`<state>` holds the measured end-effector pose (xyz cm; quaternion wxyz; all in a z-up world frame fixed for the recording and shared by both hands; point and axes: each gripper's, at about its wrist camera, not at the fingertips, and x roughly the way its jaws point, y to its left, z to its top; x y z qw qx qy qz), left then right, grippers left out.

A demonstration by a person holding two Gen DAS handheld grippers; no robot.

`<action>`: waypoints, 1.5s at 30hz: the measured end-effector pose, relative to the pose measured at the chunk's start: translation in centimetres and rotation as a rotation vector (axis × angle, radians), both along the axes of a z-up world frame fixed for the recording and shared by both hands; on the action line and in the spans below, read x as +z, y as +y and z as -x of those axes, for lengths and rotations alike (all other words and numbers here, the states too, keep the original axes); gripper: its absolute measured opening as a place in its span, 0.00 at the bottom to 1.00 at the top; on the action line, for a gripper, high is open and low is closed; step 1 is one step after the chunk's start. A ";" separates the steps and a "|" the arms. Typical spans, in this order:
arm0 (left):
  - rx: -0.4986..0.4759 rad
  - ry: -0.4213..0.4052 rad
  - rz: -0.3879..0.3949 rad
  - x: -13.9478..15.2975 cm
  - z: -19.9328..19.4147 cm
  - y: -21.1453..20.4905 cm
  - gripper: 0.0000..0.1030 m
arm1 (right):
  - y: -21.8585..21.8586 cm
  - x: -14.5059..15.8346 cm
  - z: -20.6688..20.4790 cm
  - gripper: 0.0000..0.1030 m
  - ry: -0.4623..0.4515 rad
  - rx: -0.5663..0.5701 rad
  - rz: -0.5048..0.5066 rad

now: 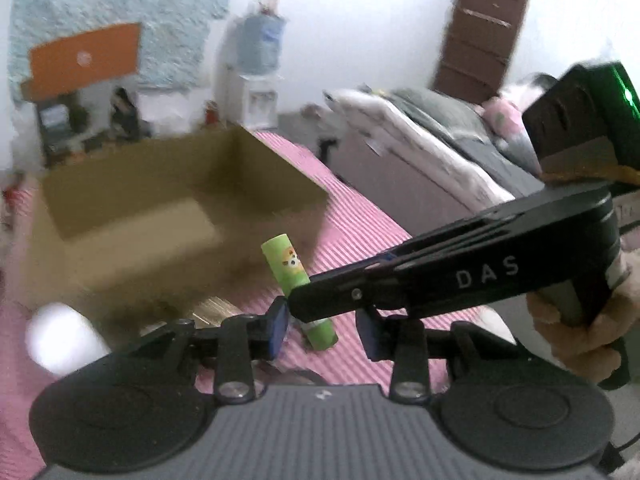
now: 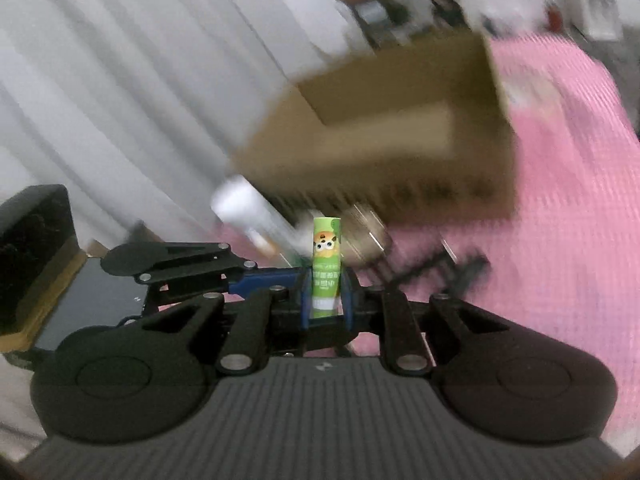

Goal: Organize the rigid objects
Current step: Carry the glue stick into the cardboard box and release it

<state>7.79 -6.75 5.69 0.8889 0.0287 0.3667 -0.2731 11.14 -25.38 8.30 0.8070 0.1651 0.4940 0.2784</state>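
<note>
My right tongs (image 2: 325, 300) are clenched low on the green tube (image 2: 327, 264), light, stiff and likely slick, held above the pink mat (image 2: 560, 240) before the cardboard box (image 2: 400, 148); my left tongs (image 1: 322, 326) stand released, empty.

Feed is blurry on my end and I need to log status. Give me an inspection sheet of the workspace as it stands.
Surface: pink striped cloth, partly covered.
Job's things: green tube with a cartoon label, clamped upright; open cardboard box beyond it, inside looks empty.
Clutter: white cylinder near the box, blurred; dark object on the cloth, unclear.
Grippers: right gripper shut on the tube; left gripper open, holding nothing.
Cables: nothing seen.
Surroundings: bed, brown drawers, water dispenser, curtain.
</note>
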 end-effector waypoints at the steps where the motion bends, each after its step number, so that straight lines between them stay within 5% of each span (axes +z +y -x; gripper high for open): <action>1: 0.018 -0.002 -0.003 0.8 -0.7 0.8 0.36 | 0.9 0.9 -1.3 0.14 -0.022 0.014 -0.028; 9: 0.151 0.068 -0.107 2.8 -10.8 5.4 0.36 | 7.1 1.1 -13.2 0.13 0.020 0.080 -0.126; 19: 0.219 0.284 -0.204 -3.5 -20.9 7.8 0.36 | 11.9 -8.2 -24.5 0.13 0.309 0.027 -0.106; 31: 0.258 0.343 -0.369 -7.1 -23.8 7.3 0.44 | 14.4 -14.6 -27.4 0.13 0.464 -0.005 -0.077; 36: 0.254 0.350 -0.353 -7.1 -23.6 6.9 0.57 | 14.6 -15.5 -27.5 0.15 0.488 -0.010 -0.040; 40: 0.259 0.339 -0.345 -6.7 -23.2 7.1 0.57 | 14.8 -16.8 -27.6 0.18 0.515 -0.025 -0.030; 45: 0.268 0.288 -0.290 -4.5 -21.6 7.6 0.66 | 13.5 -14.9 -27.1 0.27 0.466 -0.056 -0.054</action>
